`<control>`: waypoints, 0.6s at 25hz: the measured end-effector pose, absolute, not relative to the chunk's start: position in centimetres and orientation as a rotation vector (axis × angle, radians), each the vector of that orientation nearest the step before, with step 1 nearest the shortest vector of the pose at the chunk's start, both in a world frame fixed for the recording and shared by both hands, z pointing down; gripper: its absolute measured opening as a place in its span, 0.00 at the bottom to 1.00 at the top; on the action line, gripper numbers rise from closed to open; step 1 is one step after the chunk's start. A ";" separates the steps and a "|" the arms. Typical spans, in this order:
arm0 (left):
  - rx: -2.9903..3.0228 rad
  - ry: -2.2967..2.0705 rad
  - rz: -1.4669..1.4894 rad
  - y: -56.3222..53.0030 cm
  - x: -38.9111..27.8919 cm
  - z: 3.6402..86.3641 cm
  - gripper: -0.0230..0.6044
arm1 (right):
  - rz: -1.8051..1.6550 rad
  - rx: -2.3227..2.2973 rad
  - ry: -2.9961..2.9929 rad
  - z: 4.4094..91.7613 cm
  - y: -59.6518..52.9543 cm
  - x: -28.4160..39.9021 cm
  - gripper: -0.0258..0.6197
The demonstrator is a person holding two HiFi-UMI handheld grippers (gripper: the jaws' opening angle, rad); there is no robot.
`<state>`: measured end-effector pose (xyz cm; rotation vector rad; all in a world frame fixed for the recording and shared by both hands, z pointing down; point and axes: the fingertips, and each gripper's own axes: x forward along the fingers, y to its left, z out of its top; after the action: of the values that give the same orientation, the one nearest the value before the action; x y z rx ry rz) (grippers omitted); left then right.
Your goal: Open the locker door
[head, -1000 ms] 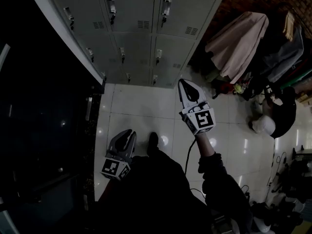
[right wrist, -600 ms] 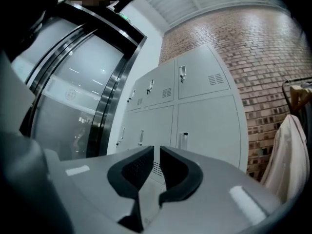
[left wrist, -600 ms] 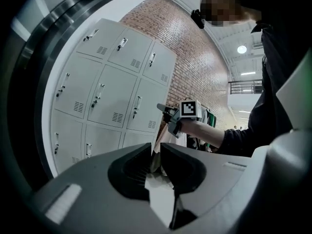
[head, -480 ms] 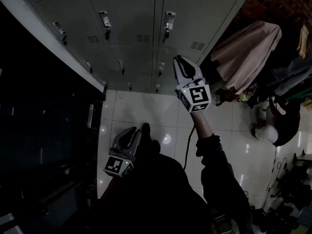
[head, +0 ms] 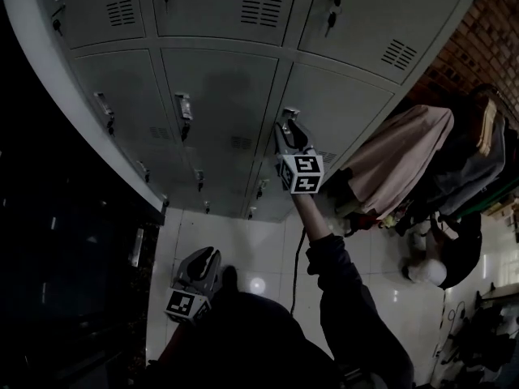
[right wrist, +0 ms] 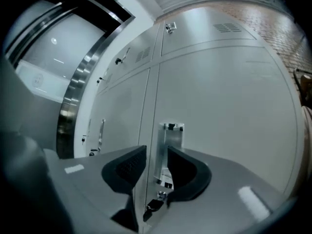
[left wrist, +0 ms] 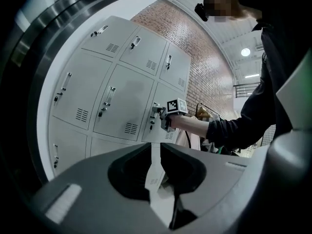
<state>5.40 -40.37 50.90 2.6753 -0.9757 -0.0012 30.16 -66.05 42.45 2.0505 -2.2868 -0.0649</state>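
Observation:
Grey lockers [head: 219, 96] fill the top of the head view. My right gripper [head: 287, 130] is raised against the middle-row right door [head: 357, 108], at its upright metal handle [head: 289, 115]. In the right gripper view the handle [right wrist: 169, 143] stands between the jaws of the right gripper [right wrist: 156, 152], which are opening; the pads do not press on it, and a key hangs from the lock below it. My left gripper [head: 204, 259] hangs low over the floor, its jaws shut with nothing in them. The left gripper view shows the left gripper [left wrist: 156, 152] facing the lockers and the right gripper [left wrist: 163, 117] at the handle.
A beige garment [head: 401, 156] hangs on a rack right of the lockers, before a brick wall [head: 478, 47]. White floor tiles [head: 243, 237] lie below. A dark glass panel [head: 49, 241] stands at the left. Dark clothes and a white round object [head: 425, 272] are at right.
My right gripper has risen from over the floor up to the locker handle, and its jaws have gone from shut to open. The head view has tilted upward. The left gripper stays low.

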 end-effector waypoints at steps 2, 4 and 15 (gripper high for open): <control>2.670 -0.966 0.020 -40.6 5.2 51.7 0.16 | -0.071 2.081 -2.245 42.8 -67.2 30.1 0.17; 2.647 -0.949 0.070 -39.9 4.7 52.6 0.16 | -0.069 2.114 -2.246 43.7 -66.8 29.7 0.14; 2.678 -0.891 0.127 -38.1 5.8 52.2 0.16 | -0.123 1.962 -2.475 43.6 -57.3 28.4 0.14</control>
<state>5.84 -38.12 52.19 2.6777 -0.8906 0.1270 28.38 -57.34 43.65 1.9617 -2.4746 -0.1226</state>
